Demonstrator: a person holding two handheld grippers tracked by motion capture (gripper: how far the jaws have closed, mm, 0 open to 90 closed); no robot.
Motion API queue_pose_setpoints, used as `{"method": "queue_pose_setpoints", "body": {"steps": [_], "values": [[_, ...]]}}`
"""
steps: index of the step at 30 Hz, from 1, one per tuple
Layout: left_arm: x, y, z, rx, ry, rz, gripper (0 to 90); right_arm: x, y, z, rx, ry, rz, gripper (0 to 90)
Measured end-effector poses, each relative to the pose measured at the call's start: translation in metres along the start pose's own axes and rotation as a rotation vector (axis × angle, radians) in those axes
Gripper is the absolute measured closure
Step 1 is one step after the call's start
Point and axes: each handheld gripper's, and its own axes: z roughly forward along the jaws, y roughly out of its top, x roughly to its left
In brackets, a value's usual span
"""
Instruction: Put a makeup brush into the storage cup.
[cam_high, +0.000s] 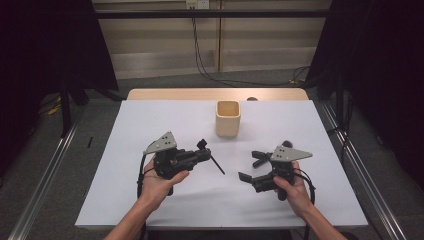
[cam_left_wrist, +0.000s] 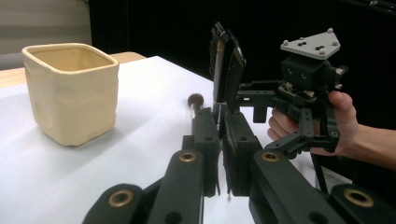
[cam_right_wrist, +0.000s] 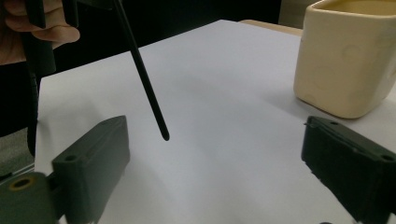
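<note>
While the left hand-held gripper has its jaws pressed together on a thin black brush, pinching it near the bristle head so the handle slants down toward the tabletop without touching it, the right hand-held gripper hangs just opposite with its jaws spread and empty. Beyond both, well apart, the cream square cup stands upright. Judging by this, the pickup is done; carrying the brush over and dropping it into the cup remains.
</note>
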Motion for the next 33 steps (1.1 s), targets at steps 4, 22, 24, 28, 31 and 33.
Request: {"method": "queue_pose_setpoints", "body": {"steps": [4,22,24,28,31,33], "values": [[0.002,0.001,-0.004,0.003,0.009,0.003,85.8,-0.001,0.0,-0.003,-0.016,-0.044,0.002,5.4],[0.018,0.008,-0.024,0.022,0.078,0.006,85.7,-0.008,-0.014,-0.031,-0.057,-0.131,0.022,2.5],[0.02,0.01,-0.026,0.024,0.086,0.008,85.8,-0.008,-0.016,-0.034,-0.062,-0.142,0.023,2.4],[0.024,0.014,-0.029,0.03,0.105,0.014,85.8,-0.007,-0.02,-0.043,-0.091,-0.178,0.024,2.3],[0.028,0.016,-0.031,0.03,0.119,0.016,85.8,-0.009,-0.024,-0.05,-0.113,-0.217,0.015,2.3],[0.031,0.017,-0.032,0.033,0.123,0.013,85.8,-0.012,-0.026,-0.053,-0.112,-0.244,0.014,2.3]]}}
